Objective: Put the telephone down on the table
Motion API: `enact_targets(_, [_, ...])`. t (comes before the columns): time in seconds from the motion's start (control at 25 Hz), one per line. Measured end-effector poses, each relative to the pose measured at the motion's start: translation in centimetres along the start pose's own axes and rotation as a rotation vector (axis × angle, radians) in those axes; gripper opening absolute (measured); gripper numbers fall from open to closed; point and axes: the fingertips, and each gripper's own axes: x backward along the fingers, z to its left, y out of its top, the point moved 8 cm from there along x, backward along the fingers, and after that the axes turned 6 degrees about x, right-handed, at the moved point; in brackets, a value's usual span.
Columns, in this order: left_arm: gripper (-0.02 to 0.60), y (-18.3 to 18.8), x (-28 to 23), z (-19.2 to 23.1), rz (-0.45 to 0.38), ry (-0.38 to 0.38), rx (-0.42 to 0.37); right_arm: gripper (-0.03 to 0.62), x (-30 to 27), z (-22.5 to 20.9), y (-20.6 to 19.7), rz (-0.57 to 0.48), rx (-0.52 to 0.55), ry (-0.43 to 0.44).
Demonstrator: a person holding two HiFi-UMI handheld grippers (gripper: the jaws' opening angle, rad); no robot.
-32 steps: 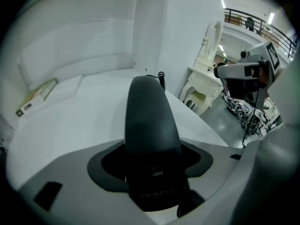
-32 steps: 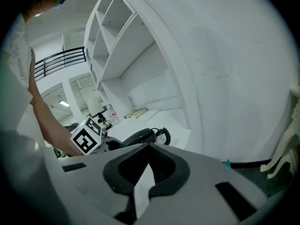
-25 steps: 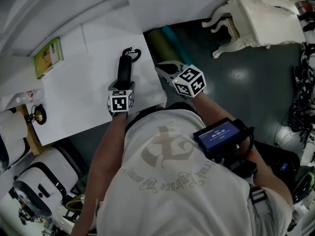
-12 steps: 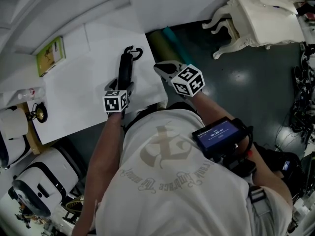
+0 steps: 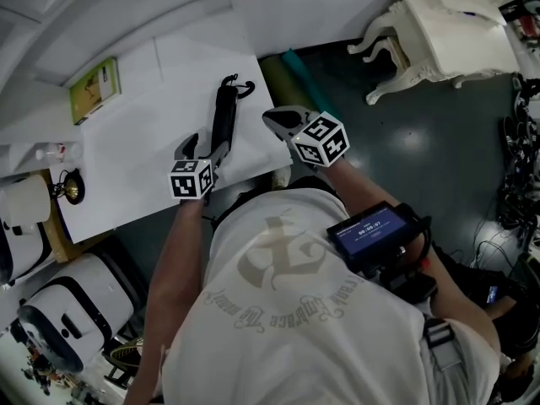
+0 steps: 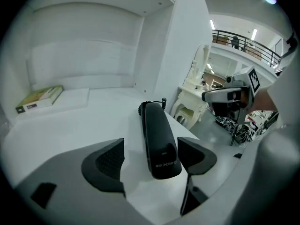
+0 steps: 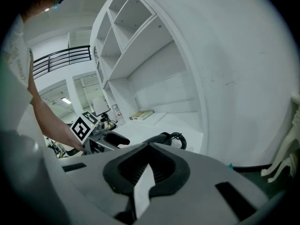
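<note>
The black telephone handset (image 5: 224,112) lies flat on the white table (image 5: 126,159), its coiled cord (image 5: 242,85) at the far end. My left gripper (image 5: 205,146) stands open at the handset's near end. In the left gripper view the handset (image 6: 158,137) lies between the two pads (image 6: 108,161), with a gap on each side and no pad touching it. My right gripper (image 5: 283,121) hovers shut and empty just off the table's right edge. The right gripper view has its jaws (image 7: 146,146) closed, with the handset (image 7: 161,138) beyond them.
A green book (image 5: 93,89) lies at the table's far left, against the back wall. A rolled green mat (image 5: 287,74) lies on the dark floor beside the table, and a white ornate chair (image 5: 447,32) stands further right. A small gold ornament (image 5: 67,191) sits off the table's left edge.
The left gripper's jaws have opened off the handset and the gripper has drawn back toward the person. The handset stays on the table. The right gripper has barely moved.
</note>
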Motion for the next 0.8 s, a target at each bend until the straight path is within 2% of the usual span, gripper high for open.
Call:
enact_targets(0.16, [0.359, -0.4, 3.3, 1.1, -0.056, -0.013, 0.006, 0.015, -0.7, 3.1, 0.7, -0.009, 0.024, -0.004])
enact_targets(0.64, [0.354, 1.0, 6.4, 0.1, -0.183, -0.076, 0.027, 0.015, -0.1, 3.7, 1.9, -0.042, 0.054, -0.039])
enact_targets(0.8, [0.311, 0.3, 8.7, -0.3, -0.232, -0.117, 0.013, 0.015, 0.3, 5.7, 2.3, -0.071, 0.077, -0.065])
